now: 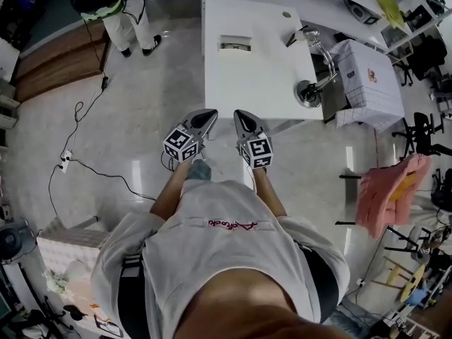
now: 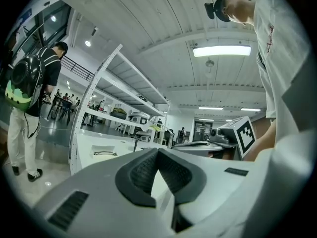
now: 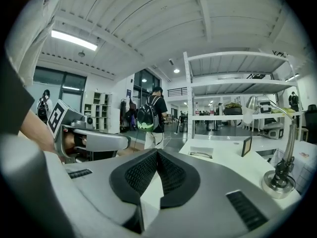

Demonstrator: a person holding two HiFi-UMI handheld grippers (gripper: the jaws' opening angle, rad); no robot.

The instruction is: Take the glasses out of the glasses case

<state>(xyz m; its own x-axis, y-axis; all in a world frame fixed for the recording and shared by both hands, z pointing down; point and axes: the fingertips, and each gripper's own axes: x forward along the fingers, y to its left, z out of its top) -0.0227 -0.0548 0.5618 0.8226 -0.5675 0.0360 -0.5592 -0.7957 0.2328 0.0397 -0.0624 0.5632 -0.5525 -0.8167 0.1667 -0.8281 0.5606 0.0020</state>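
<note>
A white open glasses case (image 1: 234, 45) with dark-rimmed glasses in it lies on the white table (image 1: 261, 83) ahead of me. It shows small in the left gripper view (image 2: 105, 153) and in the right gripper view (image 3: 200, 154). My left gripper (image 1: 206, 114) (image 2: 157, 150) and right gripper (image 1: 241, 115) (image 3: 157, 151) are held side by side over the floor, short of the table's near edge. Both are shut with nothing between the pads, and both point toward the table.
A desk lamp (image 1: 311, 90) (image 3: 280, 175) stands on the table's right end, beside a white crate (image 1: 364, 76). A person with a backpack (image 1: 113, 6) stands far left. Cables (image 1: 78, 119) trail over the floor, shelving rises behind the table, and a pink cloth (image 1: 388, 193) hangs at the right.
</note>
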